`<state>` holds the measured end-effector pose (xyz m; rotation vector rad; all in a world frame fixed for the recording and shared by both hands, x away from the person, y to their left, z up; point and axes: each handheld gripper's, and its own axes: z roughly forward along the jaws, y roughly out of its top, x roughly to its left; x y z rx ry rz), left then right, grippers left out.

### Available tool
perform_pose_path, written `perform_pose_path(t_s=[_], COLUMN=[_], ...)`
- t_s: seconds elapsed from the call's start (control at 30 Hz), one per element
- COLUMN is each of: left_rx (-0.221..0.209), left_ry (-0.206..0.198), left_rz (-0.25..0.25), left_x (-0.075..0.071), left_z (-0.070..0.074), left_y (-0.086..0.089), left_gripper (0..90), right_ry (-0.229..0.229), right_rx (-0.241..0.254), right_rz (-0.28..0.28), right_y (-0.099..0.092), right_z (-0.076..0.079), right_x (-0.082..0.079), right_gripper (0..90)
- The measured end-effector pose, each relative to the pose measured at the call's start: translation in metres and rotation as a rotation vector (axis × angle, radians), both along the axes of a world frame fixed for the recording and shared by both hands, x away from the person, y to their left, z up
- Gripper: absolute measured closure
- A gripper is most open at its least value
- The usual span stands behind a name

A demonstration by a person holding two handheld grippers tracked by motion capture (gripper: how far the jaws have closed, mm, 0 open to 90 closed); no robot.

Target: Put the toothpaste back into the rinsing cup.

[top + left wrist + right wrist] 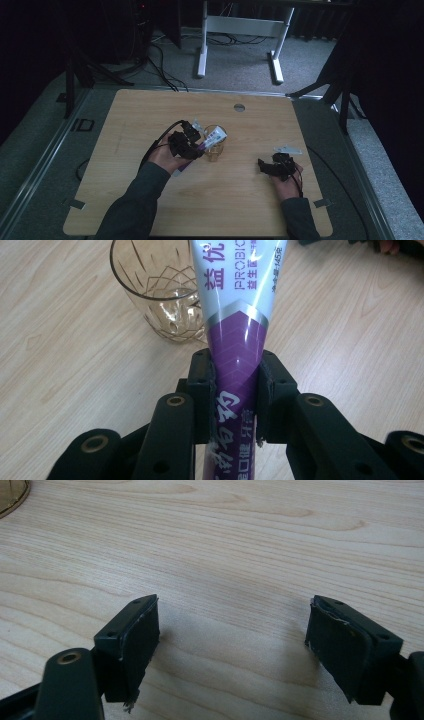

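Left gripper clenched on purple-and-white toothpaste tube, jaws pinching its purple part. Tube's far end leans over rim of amber faceted glass on wooden table. Right gripper released, jaws spread wide above bare tabletop.

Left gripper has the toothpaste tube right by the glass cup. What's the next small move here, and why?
Probably lift and tip the toothpaste tube so one end drops into the glass cup. The left gripper is shut on the tube, which reaches over the cup's rim, and the cup looks empty. The right gripper rests open, apart.
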<state>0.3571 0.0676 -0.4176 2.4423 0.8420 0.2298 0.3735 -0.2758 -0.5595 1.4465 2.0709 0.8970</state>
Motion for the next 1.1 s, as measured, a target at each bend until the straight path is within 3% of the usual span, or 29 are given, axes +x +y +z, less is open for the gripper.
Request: perform_pose_path(t_s=[1.1], left_rx=[-0.067], left_ry=[-0.031], left_rz=[0.086], left_x=[0.01], left_z=[0.0044], left_y=[0.0086], left_gripper=[72.7], right_ry=[0.0], right_rx=[0.001], right_rz=[-0.001], right_y=[0.0001], right_z=[0.0], right_x=[0.0], right_gripper=[21.0])
